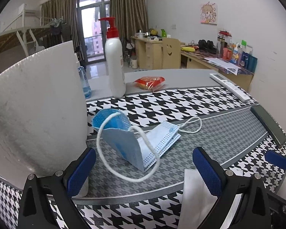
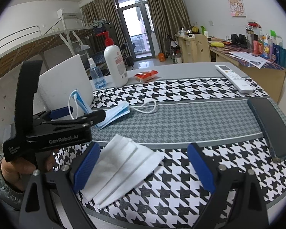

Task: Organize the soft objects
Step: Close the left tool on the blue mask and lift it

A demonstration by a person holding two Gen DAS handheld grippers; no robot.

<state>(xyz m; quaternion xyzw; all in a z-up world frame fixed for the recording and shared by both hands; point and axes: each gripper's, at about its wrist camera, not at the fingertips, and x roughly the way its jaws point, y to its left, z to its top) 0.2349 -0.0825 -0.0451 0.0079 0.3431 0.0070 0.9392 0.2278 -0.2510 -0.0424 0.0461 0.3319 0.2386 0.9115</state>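
Observation:
A blue face mask [image 1: 131,141] lies crumpled on the houndstooth cloth, one end raised, its white ear loop [image 1: 124,173] hanging forward. My left gripper [image 1: 143,171] is open, its blue pads on either side of the mask's near end. In the right wrist view the mask [image 2: 114,114] lies beyond the left gripper [image 2: 85,112]. A folded white tissue [image 2: 122,164] lies between the open pads of my right gripper [image 2: 143,168]; it also shows in the left wrist view [image 1: 196,194].
A white box [image 1: 38,110] stands left of the mask. Behind are a white pump bottle [image 1: 115,63], a blue spray bottle [image 2: 97,74], a red snack packet [image 1: 149,82] and a white remote [image 1: 230,86]. A dark phone [image 2: 270,126] lies at the right.

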